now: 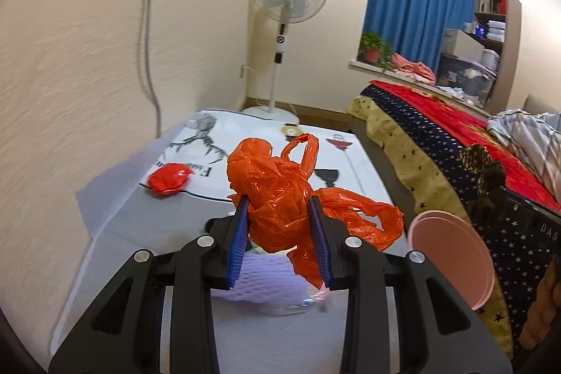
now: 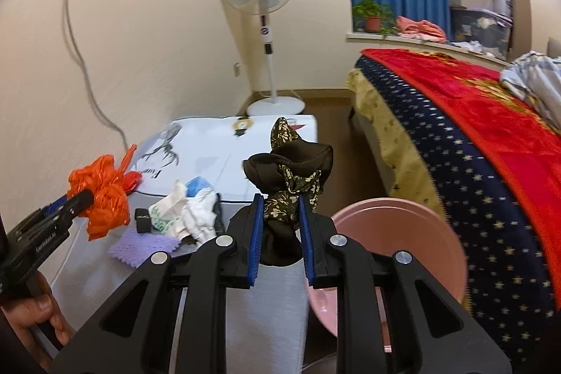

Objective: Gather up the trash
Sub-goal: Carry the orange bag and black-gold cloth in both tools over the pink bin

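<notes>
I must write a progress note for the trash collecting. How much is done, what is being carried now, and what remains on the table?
Done: nothing shows as binned; the pink bin looks empty where visible. In hand: the left gripper clamps an orange plastic bag, and the right gripper clamps a dark patterned cloth. Left: a red wad, crumpled white wrappers, a purple foam net and a small black item.

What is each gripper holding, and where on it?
Left gripper: crumpled orange plastic bag, clamped around its bunched middle. Right gripper: dark floral cloth, clamped at its lower middle.
</notes>
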Available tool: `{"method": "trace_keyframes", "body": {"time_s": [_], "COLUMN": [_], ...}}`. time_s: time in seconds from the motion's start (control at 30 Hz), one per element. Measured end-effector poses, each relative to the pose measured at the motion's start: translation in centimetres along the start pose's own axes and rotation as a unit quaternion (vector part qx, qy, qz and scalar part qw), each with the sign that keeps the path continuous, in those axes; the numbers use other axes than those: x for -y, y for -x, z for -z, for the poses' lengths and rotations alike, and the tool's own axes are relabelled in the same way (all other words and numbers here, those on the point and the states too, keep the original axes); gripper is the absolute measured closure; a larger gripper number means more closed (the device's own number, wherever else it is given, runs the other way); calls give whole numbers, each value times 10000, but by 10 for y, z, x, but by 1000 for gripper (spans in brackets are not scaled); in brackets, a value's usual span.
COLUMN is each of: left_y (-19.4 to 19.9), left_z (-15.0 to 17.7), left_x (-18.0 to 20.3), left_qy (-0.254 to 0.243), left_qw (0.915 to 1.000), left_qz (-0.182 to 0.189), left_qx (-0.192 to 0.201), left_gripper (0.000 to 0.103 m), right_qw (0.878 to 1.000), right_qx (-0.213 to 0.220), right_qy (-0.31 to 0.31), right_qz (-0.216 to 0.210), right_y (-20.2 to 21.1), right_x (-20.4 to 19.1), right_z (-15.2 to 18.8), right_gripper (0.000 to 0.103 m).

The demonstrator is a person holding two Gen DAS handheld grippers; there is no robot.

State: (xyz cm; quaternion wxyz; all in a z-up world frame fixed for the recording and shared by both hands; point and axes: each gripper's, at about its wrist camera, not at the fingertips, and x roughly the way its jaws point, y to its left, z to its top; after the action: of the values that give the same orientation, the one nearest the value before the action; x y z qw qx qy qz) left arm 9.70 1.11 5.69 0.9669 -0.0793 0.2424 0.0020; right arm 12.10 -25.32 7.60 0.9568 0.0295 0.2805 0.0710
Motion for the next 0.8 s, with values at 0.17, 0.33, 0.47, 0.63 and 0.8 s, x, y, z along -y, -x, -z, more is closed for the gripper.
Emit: {"method": "trace_keyframes", "body": {"time_s": [0.17, 0.33, 0.47, 0.63, 0.8], "left_y": [5, 10, 11, 10, 8], "left_z": [-3, 0, -1, 3, 6], "left_x": [16, 27, 34, 46, 58], "left_qy": [-90, -127, -175, -267, -375], "left_qw": [9995, 9991, 9984, 9978, 9968], "left_qz": [264, 392, 507, 591, 692], "left_qx": [127, 132, 156, 127, 100], "left_gripper": [70, 70, 70, 70, 70], "right_qw": [9997, 9989, 9982, 9973, 9955], "right_qx": [44, 137, 158, 219, 337], "right_qy": [76, 185, 201, 63, -135], "right_qz": [232, 420, 543, 694, 875], "right_y": [18, 34, 41, 44, 41], "right_x": [16, 34, 51, 76, 89], "right_z": [-7, -17, -21, -16, -6], "right_gripper": [83, 83, 83, 83, 83]}}
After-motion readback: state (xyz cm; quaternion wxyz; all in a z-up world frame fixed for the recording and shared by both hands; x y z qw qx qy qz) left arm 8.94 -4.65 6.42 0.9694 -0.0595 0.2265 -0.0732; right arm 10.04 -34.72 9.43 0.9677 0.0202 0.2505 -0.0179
